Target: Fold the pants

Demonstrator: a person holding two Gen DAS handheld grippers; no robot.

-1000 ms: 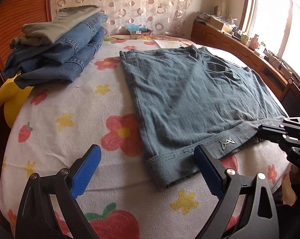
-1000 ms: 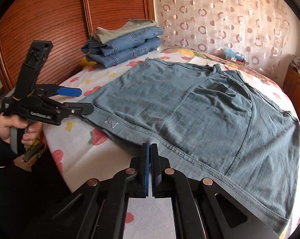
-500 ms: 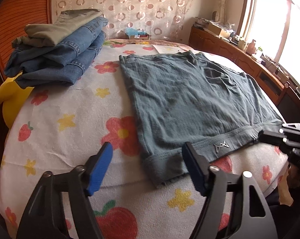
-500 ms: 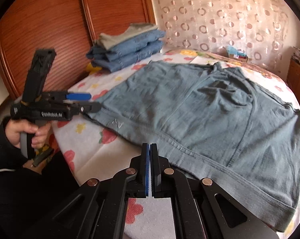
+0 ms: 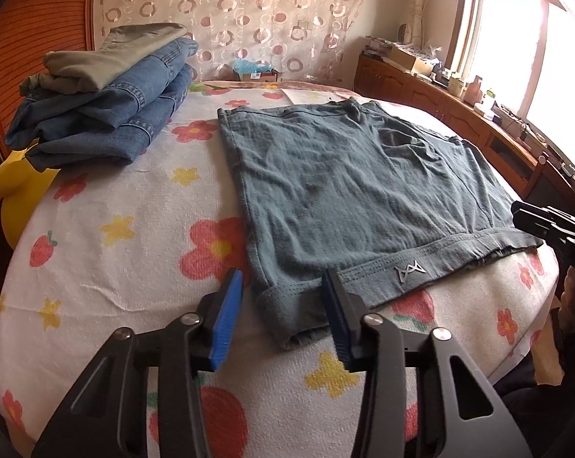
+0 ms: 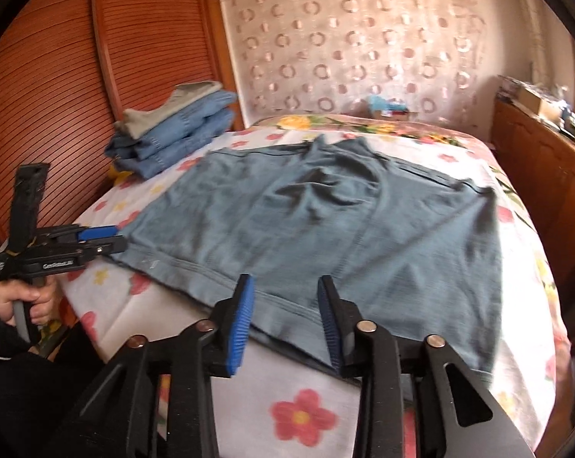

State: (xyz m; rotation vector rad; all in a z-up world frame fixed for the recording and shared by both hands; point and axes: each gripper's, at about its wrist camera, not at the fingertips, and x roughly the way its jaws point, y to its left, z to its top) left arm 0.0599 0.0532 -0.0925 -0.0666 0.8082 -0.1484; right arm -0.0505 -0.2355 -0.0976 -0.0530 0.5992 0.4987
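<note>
A pair of grey-blue shorts (image 5: 340, 191) lies flat on the flowered bed cover, waistband toward me, with a small silver logo (image 5: 409, 269) on it. My left gripper (image 5: 283, 316) is open, its jaws either side of the waistband's left corner. My right gripper (image 6: 285, 316) is open, its jaws either side of the waistband's edge farther right on the shorts (image 6: 325, 221). The left gripper also shows in the right wrist view (image 6: 96, 238), and the right gripper shows at the right edge of the left wrist view (image 5: 546, 225).
A stack of folded jeans and a khaki garment (image 5: 108, 103) sits at the back left of the bed, also seen in the right wrist view (image 6: 173, 133). A yellow toy (image 5: 16, 194) lies beside it. A wooden headboard (image 6: 58, 114) stands left. A cluttered wooden counter (image 5: 459, 103) runs along the right.
My right gripper has opened from shut and now straddles the waistband edge. My left gripper's jaws have narrowed and moved forward around the waistband's left corner.
</note>
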